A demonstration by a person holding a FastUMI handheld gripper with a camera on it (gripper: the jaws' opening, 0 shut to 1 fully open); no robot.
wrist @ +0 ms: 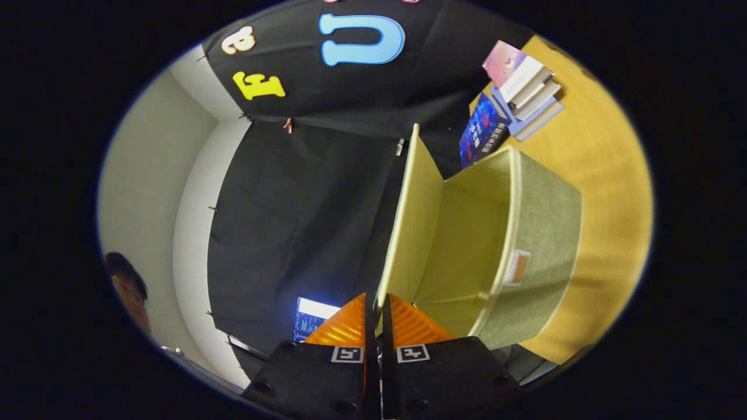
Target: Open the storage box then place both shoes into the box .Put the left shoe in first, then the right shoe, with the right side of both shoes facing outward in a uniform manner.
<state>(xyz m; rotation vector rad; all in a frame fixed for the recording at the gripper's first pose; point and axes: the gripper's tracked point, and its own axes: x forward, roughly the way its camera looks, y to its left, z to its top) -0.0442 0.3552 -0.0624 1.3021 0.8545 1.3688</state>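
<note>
Gripper (376,306) with its two fingers pressed together on the edge of the lid (413,221) of the green fabric storage box (543,233), the lid swung open and the interior exposed. Box resting on a wooden table (607,175); stack of books (522,87) beyond the box, near it.

Storage box (543,233) at centre right showing coarse woven cloth outside, matt; inner lining and raised lid (415,216) looking smoother fabric, matt. Small label patch on box front appearing paper or card. Table (607,175) at right presenting smooth wood-look surface, faint sheen. Books (519,87) at upper right showing glossy paper covers. Gripper (376,318) fingers at bottom centre, pinching lid edge, bearing ribbed pads, plastic-looking.
</note>
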